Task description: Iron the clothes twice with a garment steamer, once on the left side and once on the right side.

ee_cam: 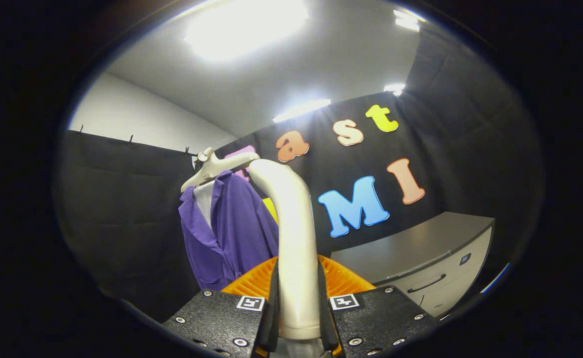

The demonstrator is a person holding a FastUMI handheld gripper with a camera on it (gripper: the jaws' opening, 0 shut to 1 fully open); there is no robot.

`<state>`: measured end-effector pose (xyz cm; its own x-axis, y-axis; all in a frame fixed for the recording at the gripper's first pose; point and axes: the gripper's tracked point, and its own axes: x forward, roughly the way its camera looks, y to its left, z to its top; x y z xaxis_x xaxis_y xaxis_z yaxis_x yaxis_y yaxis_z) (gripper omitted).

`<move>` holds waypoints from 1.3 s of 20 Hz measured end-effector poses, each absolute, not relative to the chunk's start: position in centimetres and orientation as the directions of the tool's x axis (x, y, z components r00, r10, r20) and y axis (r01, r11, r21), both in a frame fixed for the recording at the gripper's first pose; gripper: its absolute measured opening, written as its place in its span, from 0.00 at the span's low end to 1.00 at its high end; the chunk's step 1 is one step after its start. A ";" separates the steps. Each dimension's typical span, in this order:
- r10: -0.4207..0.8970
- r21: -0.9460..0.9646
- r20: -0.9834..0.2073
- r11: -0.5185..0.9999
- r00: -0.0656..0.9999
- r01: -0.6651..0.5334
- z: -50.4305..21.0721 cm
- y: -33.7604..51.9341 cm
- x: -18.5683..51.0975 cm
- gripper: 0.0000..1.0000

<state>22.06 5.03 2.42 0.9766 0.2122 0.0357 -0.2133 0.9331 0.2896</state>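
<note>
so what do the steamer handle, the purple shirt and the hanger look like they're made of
Steamer handle, clamped between the gripper fingers: glossy cream plastic, going by its sheen.
Purple shirt: thin matte woven fabric, hanging in soft folds; fibre unclear.
Hanger: smooth pale moulded plastic, probably.

The camera rides on the gripper (297, 298) and faces forward and upward along its fingers, which are clamped on the steamer handle (294, 238) close before the lens. Beyond hang the purple garment (232, 228), booth wall and ceiling.
</note>
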 end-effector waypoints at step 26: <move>0.400 0.119 -0.010 0.910 0.916 -0.396 4.5 22.5 33.2 0.33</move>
<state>33.19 22.51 4.53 0.9165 0.4000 -0.0100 -0.3961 0.9104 0.1194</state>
